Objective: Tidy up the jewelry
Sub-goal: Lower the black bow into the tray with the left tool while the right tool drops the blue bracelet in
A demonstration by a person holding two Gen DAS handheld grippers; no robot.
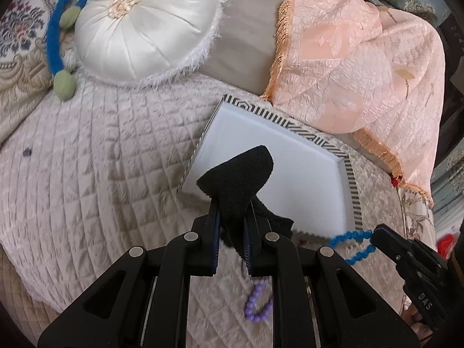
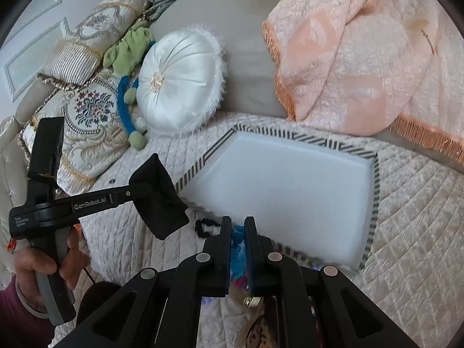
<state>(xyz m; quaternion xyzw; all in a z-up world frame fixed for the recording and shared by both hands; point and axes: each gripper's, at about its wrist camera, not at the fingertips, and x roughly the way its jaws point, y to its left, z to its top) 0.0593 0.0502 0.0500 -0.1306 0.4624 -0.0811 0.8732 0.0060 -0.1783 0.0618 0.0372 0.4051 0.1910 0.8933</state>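
Observation:
My left gripper [image 1: 232,211] is shut on a black fabric pouch [image 1: 236,177], lifted above the quilted bed in front of a shallow box [image 1: 261,145] that has a white inside and a striped rim. At the right of this view my right gripper [image 1: 377,233] pinches a blue bead bracelet [image 1: 352,245], whose loop hangs from the tips. A purple bead bracelet [image 1: 256,304] lies on the quilt below me. In the right wrist view the right gripper [image 2: 238,223] is shut on the blue bracelet [image 2: 238,237], near the box [image 2: 290,188]. The pouch [image 2: 162,197] hangs in the left gripper [image 2: 139,191].
A round white satin cushion [image 1: 145,26] and a pink fringed cloth [image 1: 362,63] lie beyond the box. An embroidered pillow [image 2: 87,121] and a green and blue plush toy [image 2: 127,58] sit at the left. A black beaded piece [image 2: 207,226] rests by the box's near corner.

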